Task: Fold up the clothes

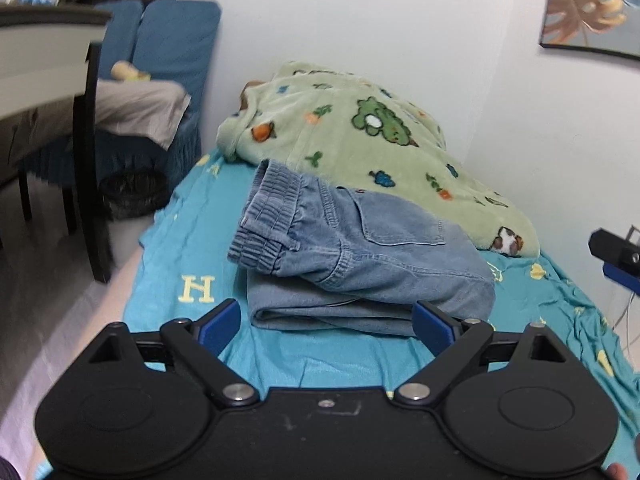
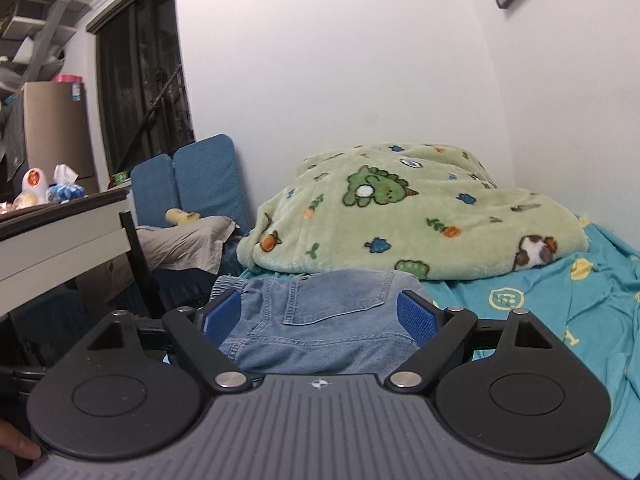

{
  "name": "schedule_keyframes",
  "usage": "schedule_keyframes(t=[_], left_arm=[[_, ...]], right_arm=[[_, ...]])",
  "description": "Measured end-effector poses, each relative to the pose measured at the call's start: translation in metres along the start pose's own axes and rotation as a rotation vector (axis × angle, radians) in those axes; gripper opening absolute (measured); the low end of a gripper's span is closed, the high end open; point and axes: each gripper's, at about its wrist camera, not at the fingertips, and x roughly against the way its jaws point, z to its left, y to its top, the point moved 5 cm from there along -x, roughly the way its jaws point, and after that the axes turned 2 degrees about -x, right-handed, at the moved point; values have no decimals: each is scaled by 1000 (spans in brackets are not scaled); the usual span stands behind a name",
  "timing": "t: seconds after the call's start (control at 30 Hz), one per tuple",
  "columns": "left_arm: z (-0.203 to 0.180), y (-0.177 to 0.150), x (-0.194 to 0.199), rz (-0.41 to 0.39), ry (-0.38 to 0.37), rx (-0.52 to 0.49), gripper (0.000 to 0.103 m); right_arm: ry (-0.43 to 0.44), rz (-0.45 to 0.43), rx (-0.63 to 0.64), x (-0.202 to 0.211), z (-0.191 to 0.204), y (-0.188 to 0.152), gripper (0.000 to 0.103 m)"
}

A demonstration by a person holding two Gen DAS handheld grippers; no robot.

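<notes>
A pair of light blue jeans (image 1: 360, 256) lies folded into a thick stack on the turquoise bedsheet (image 1: 180, 232), waistband toward the left. My left gripper (image 1: 326, 324) is open and empty, its blue pads just in front of the stack's near edge. In the right wrist view the same jeans (image 2: 320, 320) lie between and beyond the fingers of my right gripper (image 2: 318, 316), which is open and hovers low over them, holding nothing. The tip of the right gripper shows at the far right edge of the left wrist view (image 1: 616, 256).
A crumpled green cartoon-print blanket (image 1: 360, 132) lies behind the jeans against the white wall. A blue cushioned chair (image 1: 172, 52) with beige cloth and a dark-legged table (image 1: 48, 64) stand to the left. A black bin (image 1: 132, 194) sits on the floor beside the bed.
</notes>
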Motion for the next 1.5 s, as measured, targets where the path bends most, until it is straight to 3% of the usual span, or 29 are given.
schedule_keyframes(t=[0.3, 0.43, 0.63, 0.87, 1.1, 1.5], left_arm=[[33, -1, -25, 56, -39, 239, 92], [45, 1, -41, 76, -21, 300, 92], [59, 4, -75, 118, -51, 390, 92], [73, 3, -112, 130, -66, 450, 92], [77, 1, -131, 134, -108, 480, 91], [85, -3, -157, 138, -147, 569, 94]], right_arm=[[-31, 34, -176, -20, -30, -2, 88], [-67, 60, -251, -36, -49, -6, 88], [-96, 127, -393, -65, -84, -18, 88], [-103, 186, -484, -103, -111, -33, 88], [-100, 192, -535, -136, -130, -41, 88], [-94, 176, -527, -185, -136, -54, 88]])
